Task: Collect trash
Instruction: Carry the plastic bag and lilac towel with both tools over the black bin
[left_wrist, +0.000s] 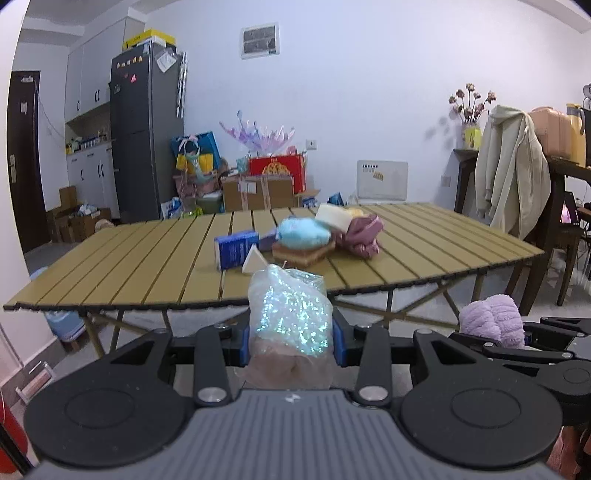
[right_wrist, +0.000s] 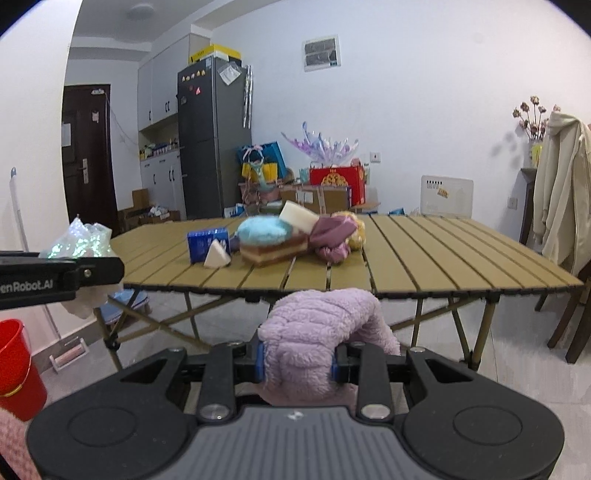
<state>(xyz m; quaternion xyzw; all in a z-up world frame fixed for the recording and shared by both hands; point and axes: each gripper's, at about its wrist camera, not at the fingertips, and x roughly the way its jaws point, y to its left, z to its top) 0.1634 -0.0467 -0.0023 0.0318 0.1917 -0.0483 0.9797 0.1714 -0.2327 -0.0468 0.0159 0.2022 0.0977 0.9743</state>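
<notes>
Trash items are split between the two grippers and the desk (left_wrist: 443, 236). The left gripper (left_wrist: 291, 339) is clamped on a crinkled iridescent plastic bag (left_wrist: 290, 310), held in the air short of the desk's near edge. The right gripper (right_wrist: 297, 360) is closed down hard on a lilac fleece piece (right_wrist: 321, 332), also short of the near edge and beside the left gripper. The remaining pile sits at mid-desk: a blue carton (left_wrist: 234, 249), a white wedge (left_wrist: 255, 264), a light-blue fluffy pad (left_wrist: 303, 230) on a brown layered block (left_wrist: 301, 254), a cream block (left_wrist: 334, 218) and a mauve cloth bundle (left_wrist: 362, 236).

Probable faults from this state:

1. Bag slip. The film is smooth and the jaws bear on its lower part only; the upper bulk stands free above the jaws. A quick swing or tilt could let it slide out.
2. Fleece snag. One lobe hangs outside the right jaw, to the desk's right side. It could catch on the desk edge or the frame below.
3. Gripper contact. Both units travel close together; converging on one container risks a knock.
4. No free gripper. Both are occupied, so the mid-desk pile cannot be taken until a load is released.

A red bucket (right_wrist: 16, 365) stands on the floor left of the desk; whether it is the receptacle cannot be confirmed.
</notes>
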